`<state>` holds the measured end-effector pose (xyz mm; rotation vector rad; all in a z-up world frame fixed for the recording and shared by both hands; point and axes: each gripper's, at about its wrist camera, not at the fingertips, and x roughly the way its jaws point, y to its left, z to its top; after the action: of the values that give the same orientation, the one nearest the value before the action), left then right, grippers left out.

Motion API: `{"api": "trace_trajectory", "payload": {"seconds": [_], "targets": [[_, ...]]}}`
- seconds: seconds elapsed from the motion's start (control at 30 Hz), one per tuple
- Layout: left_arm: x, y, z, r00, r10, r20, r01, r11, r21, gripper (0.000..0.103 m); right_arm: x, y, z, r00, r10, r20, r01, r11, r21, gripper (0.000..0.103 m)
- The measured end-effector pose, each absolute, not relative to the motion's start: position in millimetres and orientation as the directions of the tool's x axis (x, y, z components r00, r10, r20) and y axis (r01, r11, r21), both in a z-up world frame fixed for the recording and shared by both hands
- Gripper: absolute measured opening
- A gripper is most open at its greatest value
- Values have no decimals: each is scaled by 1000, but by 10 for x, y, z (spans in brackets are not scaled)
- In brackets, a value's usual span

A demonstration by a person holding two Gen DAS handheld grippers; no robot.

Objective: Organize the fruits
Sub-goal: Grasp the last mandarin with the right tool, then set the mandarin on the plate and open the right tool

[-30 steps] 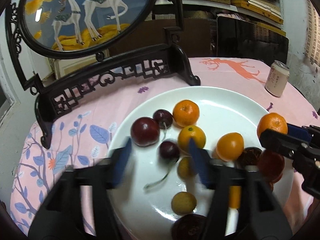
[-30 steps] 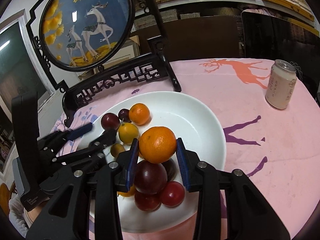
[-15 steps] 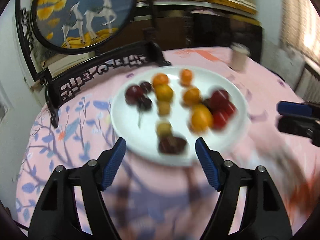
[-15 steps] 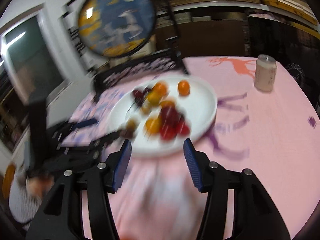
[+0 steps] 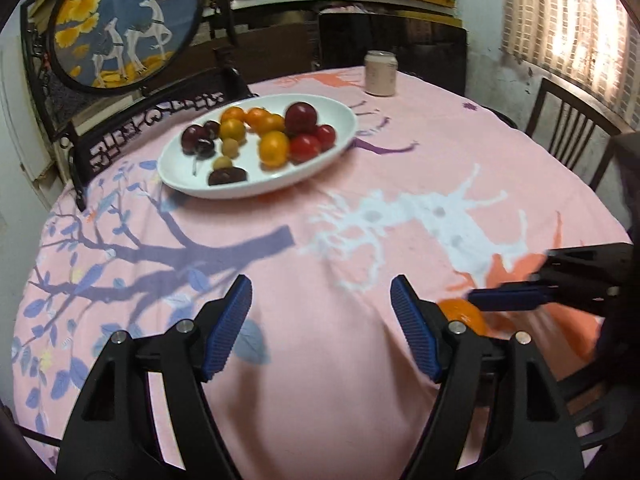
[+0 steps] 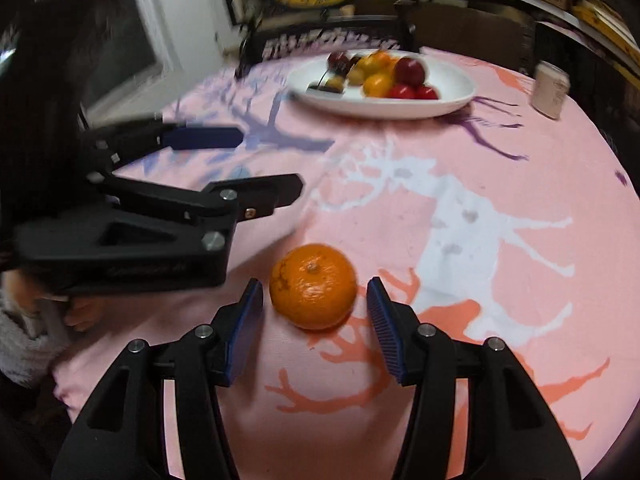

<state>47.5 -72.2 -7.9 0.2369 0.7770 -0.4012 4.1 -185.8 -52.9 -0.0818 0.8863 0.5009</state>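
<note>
An orange (image 6: 314,286) rests on the pink tablecloth near the table's front edge. My right gripper (image 6: 315,292) is open around it, with a gap showing at each blue pad. The left wrist view shows the same orange (image 5: 462,314) partly behind my own right finger, under the right gripper (image 5: 516,280). My left gripper (image 5: 321,292) is open over bare cloth and holds nothing. It appears from the side as the left gripper (image 6: 266,164) in the right wrist view. The white plate (image 5: 256,190) stands farther back with several oranges, plums, cherries and tomatoes.
A pale drink can (image 5: 381,73) stands behind the plate to the right. A dark carved stand with a round deer picture (image 5: 128,20) rises behind the plate on the left. A wooden chair (image 5: 572,136) sits at the table's right edge. A person's sleeve (image 6: 24,320) shows at lower left.
Both grippers have drawn back from the plate toward the table's near edge. The right jaws, shut on an orange above the plate a second ago, now stand wider around an orange lying on the cloth.
</note>
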Motion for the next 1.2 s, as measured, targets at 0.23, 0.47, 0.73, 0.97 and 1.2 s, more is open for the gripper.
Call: {"api": "trace_trajectory", "payload": {"seconds": [0.23, 0.47, 0.73, 0.97, 1.2], "targets": [[506, -833, -193, 553, -320, -769, 513, 858, 12, 51, 83, -1863, -512, 538, 381, -752, -458, 881, 118, 44], [1029, -798, 398, 654, -313, -688, 459, 888, 32, 37, 663, -1846, 15, 667, 364, -650, -413, 907, 84, 44], [2221, -473, 537, 741, -136, -658, 236, 970, 65, 68, 1900, -1557, 180, 715, 349, -606, -368, 925, 98, 44], [2415, -108, 133, 678, -207, -705, 174, 977, -121, 82, 2065, -1516, -54, 702, 315, -639, -362, 930, 61, 56], [1971, -7, 246, 728, -113, -676, 92, 993, -68, 97, 1502, -1855, 91, 761, 287, -582, -302, 950, 73, 73]]}}
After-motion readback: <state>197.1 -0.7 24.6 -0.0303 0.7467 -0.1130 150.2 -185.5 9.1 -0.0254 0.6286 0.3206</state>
